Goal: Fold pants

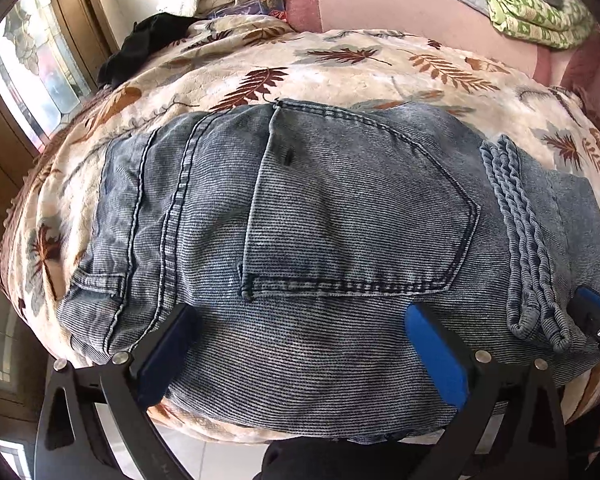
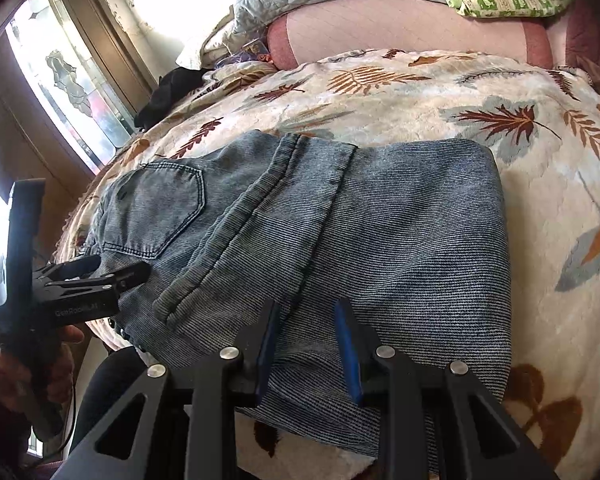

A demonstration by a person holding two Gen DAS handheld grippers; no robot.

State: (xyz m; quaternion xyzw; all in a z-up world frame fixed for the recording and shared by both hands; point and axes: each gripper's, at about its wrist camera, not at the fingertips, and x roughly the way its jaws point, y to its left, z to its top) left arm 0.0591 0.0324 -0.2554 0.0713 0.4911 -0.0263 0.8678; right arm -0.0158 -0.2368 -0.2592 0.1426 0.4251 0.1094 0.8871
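- The folded jeans lie flat on the leaf-patterned blanket that covers the bed, close to the bed's near edge, back pocket facing up.
- The left tool tilts steeply down over the waist end of the jeans, its jaws spread wide; the denim lies under them, with nothing gripped.
- In the right wrist view, a hand grips the left tool's handle near the bed's near left corner.
- The right tool angles down over the folded leg end by the near edge, its blue pads a narrow gap apart; whether they pinch the cloth I cannot tell.
- The hems lie stacked across the jeans, between the two tools.
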